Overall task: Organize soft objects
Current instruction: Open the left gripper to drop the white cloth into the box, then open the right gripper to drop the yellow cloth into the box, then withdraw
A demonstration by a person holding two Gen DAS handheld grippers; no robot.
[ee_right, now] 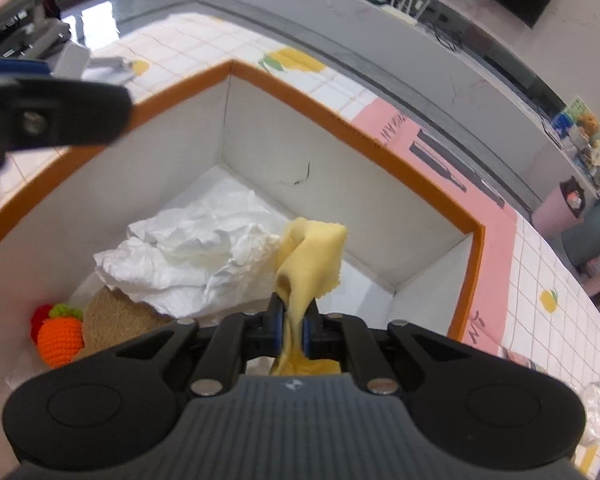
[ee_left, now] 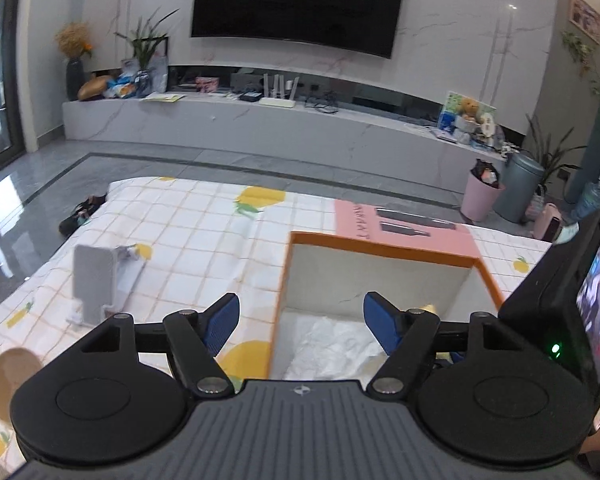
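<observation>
The right gripper (ee_right: 292,322) hung over an orange-rimmed box (ee_right: 352,128), its jaws clamped on a yellow cloth (ee_right: 312,248) that stood bunched above the blue pads, over the box's white interior. Inside the box lay crumpled white paper (ee_right: 188,256), with a tan woven pad (ee_right: 112,320) partly under it and an orange knitted fruit (ee_right: 60,340) in the near corner beside a red one (ee_right: 39,316). The left gripper (ee_left: 302,322) was held above the box's near left edge, jaws spread wide with nothing between them. The box sat on a lemon-print checked sheet (ee_left: 180,240), touching a pink box (ee_left: 400,224) behind it. A grey stand (ee_left: 92,280) stood on the sheet to the left.
</observation>
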